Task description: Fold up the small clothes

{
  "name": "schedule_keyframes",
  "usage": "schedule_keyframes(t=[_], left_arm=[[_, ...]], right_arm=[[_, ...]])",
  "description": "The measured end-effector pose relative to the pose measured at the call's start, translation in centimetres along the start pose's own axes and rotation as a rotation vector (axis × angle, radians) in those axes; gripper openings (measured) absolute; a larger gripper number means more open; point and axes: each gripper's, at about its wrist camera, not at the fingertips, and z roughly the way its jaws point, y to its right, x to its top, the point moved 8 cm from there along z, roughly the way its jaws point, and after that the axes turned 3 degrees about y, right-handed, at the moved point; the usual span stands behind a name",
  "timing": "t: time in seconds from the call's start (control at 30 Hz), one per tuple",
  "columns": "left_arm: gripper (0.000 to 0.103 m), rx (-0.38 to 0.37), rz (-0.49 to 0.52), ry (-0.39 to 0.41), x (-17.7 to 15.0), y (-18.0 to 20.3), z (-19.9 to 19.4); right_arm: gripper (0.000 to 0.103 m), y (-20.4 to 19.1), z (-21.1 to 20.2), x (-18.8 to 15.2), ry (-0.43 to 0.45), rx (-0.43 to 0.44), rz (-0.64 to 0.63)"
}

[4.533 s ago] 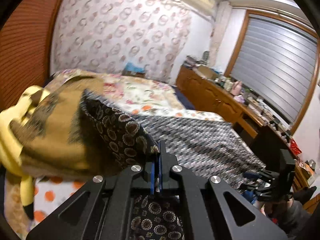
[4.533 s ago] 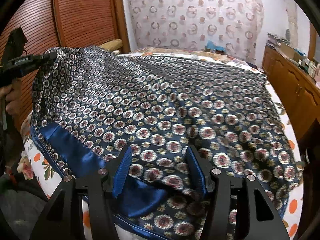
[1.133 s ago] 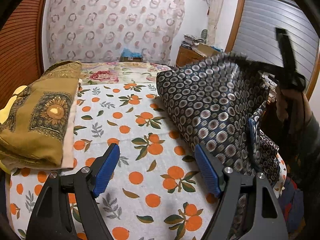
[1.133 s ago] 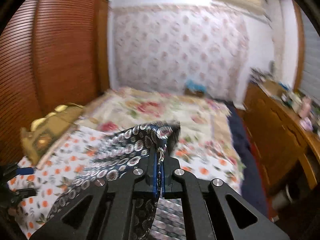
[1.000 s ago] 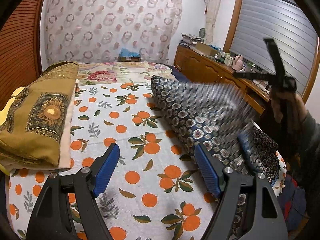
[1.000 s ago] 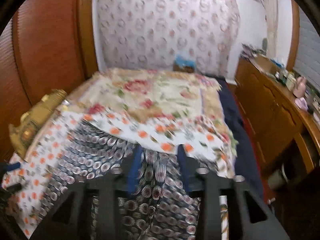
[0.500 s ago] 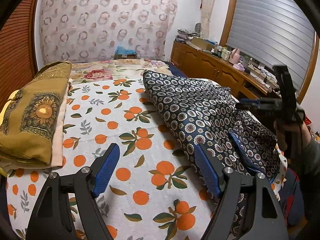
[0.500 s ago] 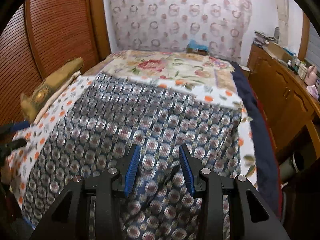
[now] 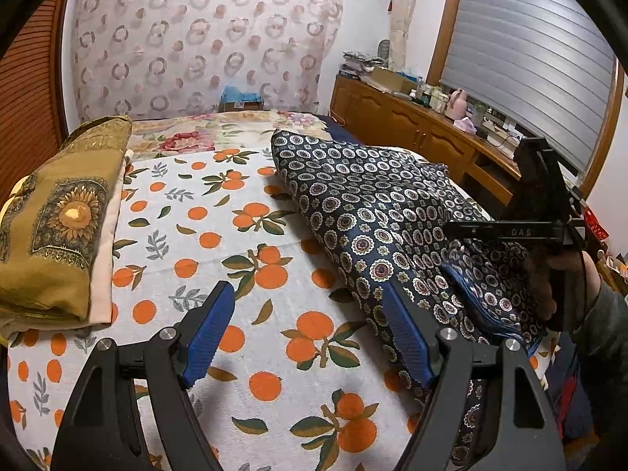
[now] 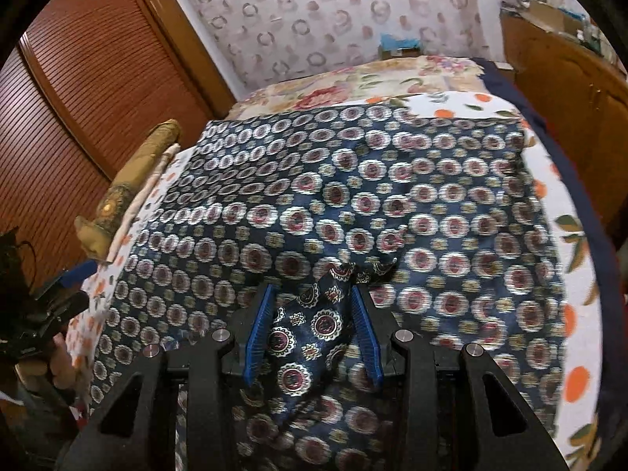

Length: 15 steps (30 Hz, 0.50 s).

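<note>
1. Lying at far left on the bed (image 9: 274, 353), a folded gold cloth (image 9: 59, 219) with a sunflower print sits stacked on a pale layer, looking soft and thick.

2. Next comes the left gripper (image 9: 306, 329), its blue ribbed pads wide apart and holding nothing, hovering over the white bedsheet printed with oranges and leaves. Seconds ago it pinched the scarf's corner; it has since let go.

3. Right of it, the scarf (image 9: 376, 204) now lies on the bed's right half, roughly folded over itself. A second ago it was swung up in the air by the right gripper; it has since dropped and settled. It is navy with rows of small round medallions, thin and silky, with a plain blue border showing near the bed's edge. It looks slippery and likely to slide when pulled.

4. Farthest right, the right gripper (image 10: 314, 337) has its blue pads partly apart, a puckered corner of the scarf between them. Whether they touch the cloth I cannot tell.

5. Judging from this, one fold is laid and needs smoothing before the next.
</note>
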Motion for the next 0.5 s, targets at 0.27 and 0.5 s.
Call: schedule_keyframes(t=[0.27, 0.5], left_arm=[[0.078, -0.004, -0.007, -0.004, -0.3, -0.1, 0.0], [0.078, -0.003, -0.015, -0.003, -0.5, -0.2, -0.1]], right_arm=[[0.037, -2.4, 1.8, -0.2, -0.003, -0.005, -0.093], [0.004, -4.6, -1.6, 0.9, 0.138, -0.066, -0.224]])
